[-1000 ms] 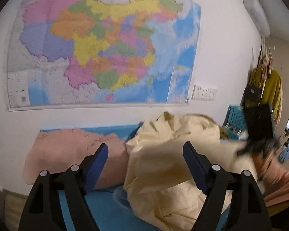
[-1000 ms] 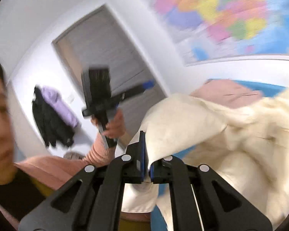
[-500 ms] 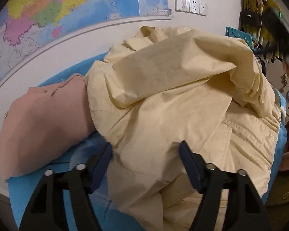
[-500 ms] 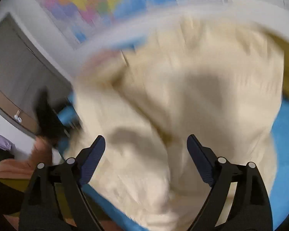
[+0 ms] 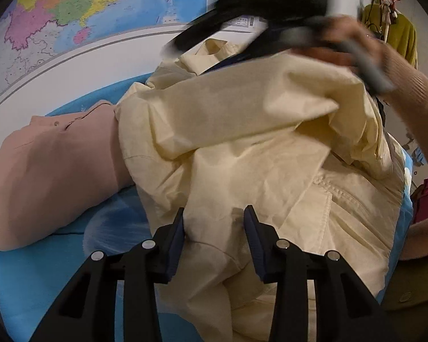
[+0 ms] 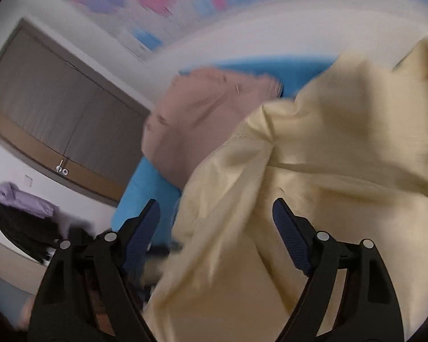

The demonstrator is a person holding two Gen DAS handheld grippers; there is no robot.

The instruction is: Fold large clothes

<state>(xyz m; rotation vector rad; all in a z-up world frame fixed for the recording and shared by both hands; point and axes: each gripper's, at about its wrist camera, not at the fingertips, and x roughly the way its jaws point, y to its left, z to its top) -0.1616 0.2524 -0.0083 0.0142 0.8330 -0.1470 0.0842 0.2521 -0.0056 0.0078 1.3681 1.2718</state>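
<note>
- The cream jacket [image 5: 242, 156] lies heaped on the blue table cover [image 5: 37, 279]. In the left wrist view it fills everything from the centre out to 3 o'clock, with its collar up around 12 o'clock.
- The left gripper [image 5: 214, 225] sits low on the heap at about 6 o'clock. Its jaws are narrowed with a ridge of cream cloth between them, and the left pad looks to be touching the fabric. I cannot say the pinch is closed.
- The right gripper [image 6: 215, 222] has its jaws spread wide and holds nothing. The jacket's edge lies across the gap between them, and that view is badly smeared.
- In the left wrist view the right hand [image 5: 356, 42] is a blur over the jacket's upper fold at about 1 o'clock.
- A folded pink garment [image 5: 51, 171] lies at 9 o'clock, touching the jacket's left side.
- To do this step well, I would make sure the left jaws take a single layer at a hem or seam, not a bunched ridge.
- The right gripper should find a matching edge before anything is lifted.
- Then both should draw apart evenly so the jacket spreads flat. Pull away from the pink garment so it is not dragged out of its fold.
</note>
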